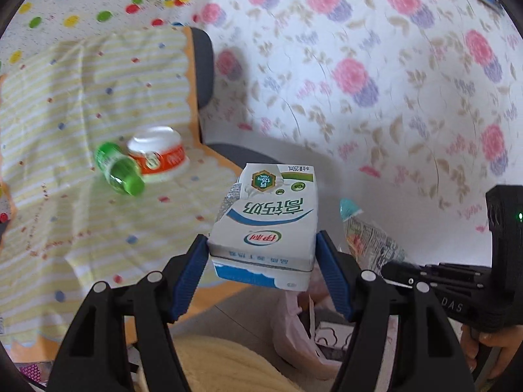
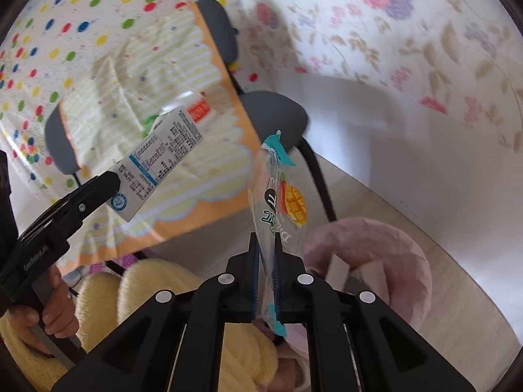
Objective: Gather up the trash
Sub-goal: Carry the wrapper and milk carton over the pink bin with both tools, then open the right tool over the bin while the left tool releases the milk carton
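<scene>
My left gripper (image 1: 261,245) is shut on a white milk carton (image 1: 266,225) and holds it in the air past the edge of the chair seat; the carton also shows in the right wrist view (image 2: 160,156). My right gripper (image 2: 265,245) is shut on a clear snack wrapper (image 2: 281,196) with a mango picture and teal ends; the wrapper also shows in the left wrist view (image 1: 369,238). A green plastic bottle (image 1: 119,168) lies on its side against an orange-and-white cup (image 1: 158,155) on the striped cloth. A pink plastic bag (image 2: 376,261) hangs open below the right gripper.
A yellow-striped cloth (image 1: 81,104) covers a grey chair (image 1: 202,68). A floral sheet (image 1: 376,65) hangs behind as a backdrop, with a dotted sheet (image 1: 81,0) at the upper left. The person's cream fleece clothing (image 2: 157,294) sits under the grippers. The pink bag also shows in the left wrist view (image 1: 294,336).
</scene>
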`<state>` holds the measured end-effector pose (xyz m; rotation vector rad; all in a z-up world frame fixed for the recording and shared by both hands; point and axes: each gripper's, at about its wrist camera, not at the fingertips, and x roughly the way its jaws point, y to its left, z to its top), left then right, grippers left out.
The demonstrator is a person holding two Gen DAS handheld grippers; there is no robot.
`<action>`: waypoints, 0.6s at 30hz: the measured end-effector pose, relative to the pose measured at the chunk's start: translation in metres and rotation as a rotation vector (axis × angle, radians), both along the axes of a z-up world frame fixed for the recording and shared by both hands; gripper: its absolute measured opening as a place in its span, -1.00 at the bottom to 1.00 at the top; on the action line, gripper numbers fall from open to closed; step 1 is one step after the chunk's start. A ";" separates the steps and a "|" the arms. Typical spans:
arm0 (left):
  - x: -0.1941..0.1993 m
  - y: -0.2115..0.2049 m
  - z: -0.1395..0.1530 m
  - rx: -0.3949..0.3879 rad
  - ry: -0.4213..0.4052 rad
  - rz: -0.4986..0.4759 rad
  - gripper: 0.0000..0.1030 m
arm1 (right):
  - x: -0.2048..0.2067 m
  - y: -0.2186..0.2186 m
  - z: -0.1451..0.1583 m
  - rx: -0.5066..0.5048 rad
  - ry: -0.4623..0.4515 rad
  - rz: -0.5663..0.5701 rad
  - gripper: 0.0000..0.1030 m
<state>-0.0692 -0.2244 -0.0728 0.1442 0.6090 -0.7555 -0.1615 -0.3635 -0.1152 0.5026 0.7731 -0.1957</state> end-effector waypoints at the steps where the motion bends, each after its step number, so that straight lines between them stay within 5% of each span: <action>1: -0.002 -0.006 -0.007 0.011 0.014 -0.019 0.27 | -0.002 -0.004 -0.009 -0.006 0.026 -0.018 -0.83; 7: -0.009 -0.024 -0.026 0.053 0.034 -0.074 0.27 | -0.007 -0.026 -0.051 0.053 0.112 -0.090 -0.72; 10: -0.008 -0.026 -0.029 0.064 0.035 -0.080 0.27 | -0.008 -0.034 -0.062 0.064 0.140 -0.123 -0.29; 18: -0.007 -0.034 -0.033 0.084 0.046 -0.086 0.27 | -0.013 -0.044 -0.064 0.074 0.130 -0.145 -0.24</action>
